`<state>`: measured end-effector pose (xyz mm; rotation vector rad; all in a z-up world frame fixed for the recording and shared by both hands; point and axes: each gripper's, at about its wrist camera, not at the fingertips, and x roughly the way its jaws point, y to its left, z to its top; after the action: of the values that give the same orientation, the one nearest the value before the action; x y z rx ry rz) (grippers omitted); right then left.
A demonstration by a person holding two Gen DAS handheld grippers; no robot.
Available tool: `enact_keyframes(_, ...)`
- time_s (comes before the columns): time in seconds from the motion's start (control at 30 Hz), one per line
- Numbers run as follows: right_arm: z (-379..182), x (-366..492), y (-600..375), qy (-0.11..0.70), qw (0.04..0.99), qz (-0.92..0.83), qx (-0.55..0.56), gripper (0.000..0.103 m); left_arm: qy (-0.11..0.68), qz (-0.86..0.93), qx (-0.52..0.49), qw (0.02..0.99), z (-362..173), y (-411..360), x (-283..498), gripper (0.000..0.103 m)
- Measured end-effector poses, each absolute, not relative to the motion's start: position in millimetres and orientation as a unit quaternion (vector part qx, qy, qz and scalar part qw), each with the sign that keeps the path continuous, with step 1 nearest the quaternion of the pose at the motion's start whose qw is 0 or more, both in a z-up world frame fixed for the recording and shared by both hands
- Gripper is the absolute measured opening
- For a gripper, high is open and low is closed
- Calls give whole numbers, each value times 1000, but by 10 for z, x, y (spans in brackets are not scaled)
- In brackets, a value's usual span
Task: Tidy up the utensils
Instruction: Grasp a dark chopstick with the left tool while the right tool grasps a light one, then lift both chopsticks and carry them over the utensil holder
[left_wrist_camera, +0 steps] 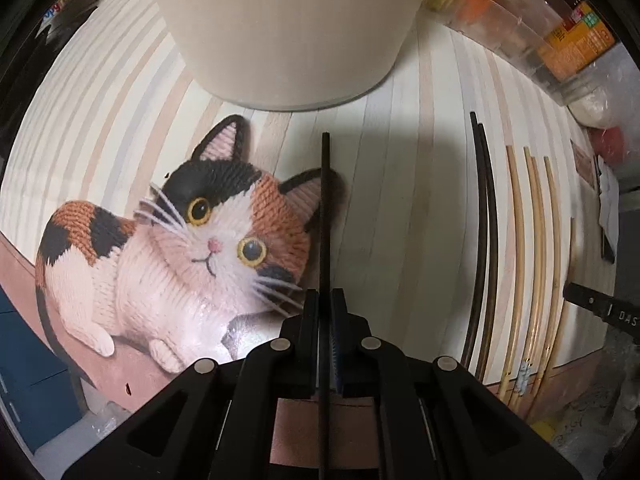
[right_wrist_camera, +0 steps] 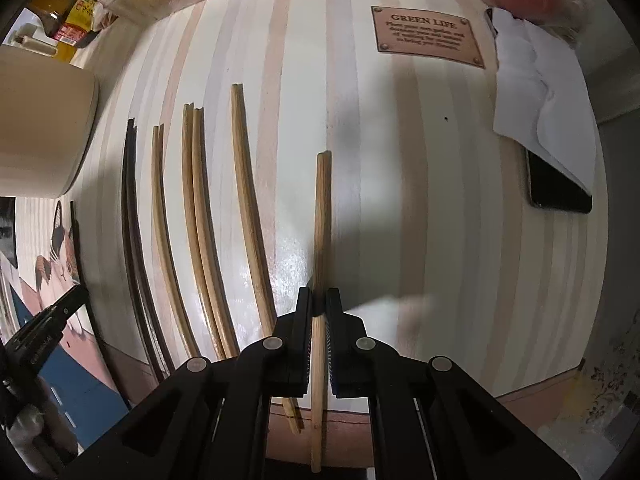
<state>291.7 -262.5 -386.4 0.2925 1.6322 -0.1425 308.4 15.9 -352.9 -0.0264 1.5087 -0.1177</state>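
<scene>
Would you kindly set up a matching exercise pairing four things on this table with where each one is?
1. black chopstick
2. wooden chopstick
3. phone
4. cup

A. under white paper
B. held by right gripper
C. standing beyond the cat picture
D. held by left gripper

Pairs: 1-D, 2-B, 3-A, 4-C

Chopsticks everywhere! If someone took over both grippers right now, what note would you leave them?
Left gripper: shut on one black chopstick, pointing toward the cream holder.
Right gripper: shut on one bamboo chopstick.
On the striped mat: a black pair and several bamboo chopsticks lying in rows.
Done: two sticks gripped.
Left: probably drop both into the holder, then the rest.
</scene>
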Motion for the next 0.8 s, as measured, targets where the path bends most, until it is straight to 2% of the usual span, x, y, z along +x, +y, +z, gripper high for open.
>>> enact_keyframes(0.2,-3891,3105,-2520,738,665,-75,91,7,667,-63,58,740,-3520,-53,3319,8)
enact_keyframes(0.3,-3900,3138,-2482,738,663,-92,88,7,654,-71,80,749,-3516,-180,3382,4)
enact_keyframes(0.47,-3868,3109,-2354,713,689,-108,71,7,650,-66,74,753,-3474,-266,3451,3)
enact_keyframes(0.63,-3690,2971,-2429,676,718,-99,133,6,623,-67,55,777,-3094,-135,3340,3)
enact_keyframes(0.8,-3315,2904,-2390,627,760,-85,148,6,592,-67,33,802,-2687,-36,3242,3)
